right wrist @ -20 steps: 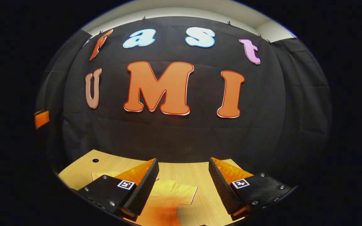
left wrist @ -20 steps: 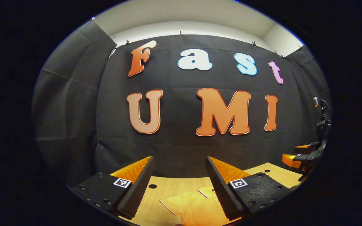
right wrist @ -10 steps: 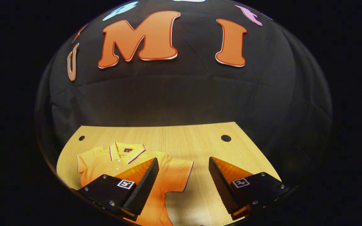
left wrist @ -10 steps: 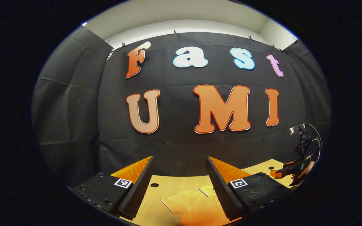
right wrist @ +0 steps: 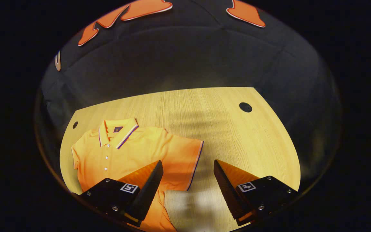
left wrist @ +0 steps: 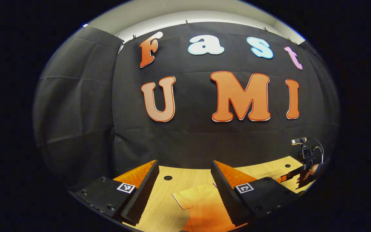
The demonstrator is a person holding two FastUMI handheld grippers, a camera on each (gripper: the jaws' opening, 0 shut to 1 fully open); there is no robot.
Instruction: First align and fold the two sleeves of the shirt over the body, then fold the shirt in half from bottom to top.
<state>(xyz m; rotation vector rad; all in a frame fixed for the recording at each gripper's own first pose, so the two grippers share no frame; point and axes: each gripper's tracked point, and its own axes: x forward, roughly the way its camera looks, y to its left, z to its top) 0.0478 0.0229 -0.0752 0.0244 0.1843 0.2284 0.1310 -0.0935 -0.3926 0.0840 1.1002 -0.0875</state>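
Note:
An orange polo shirt [right wrist: 130, 151] lies flat and face up on the wooden table [right wrist: 237, 138], collar [right wrist: 118, 129] toward the far wall, both short sleeves spread out. My right gripper [right wrist: 188, 162] hovers open above the shirt's right sleeve [right wrist: 185, 158], with nothing between its fingers. My left gripper [left wrist: 184, 162] is open too, held above the table. The shirt's left sleeve [left wrist: 184, 198] and part of its body show between and below that gripper's fingers. In the left gripper view the right gripper [left wrist: 293, 176] appears low at the far right, held by a hand [left wrist: 309, 170].
The table has round holes near its back corners [right wrist: 245, 107] [right wrist: 75, 124] [left wrist: 167, 178]. Black cloth walls close the booth behind and beside the table. Bare wood lies to the right of the shirt.
The right gripper has tipped down toward the table, so the shirt now shows almost whole, and it has dropped lower in the left gripper view. The left gripper shifted slightly. Both stayed open.

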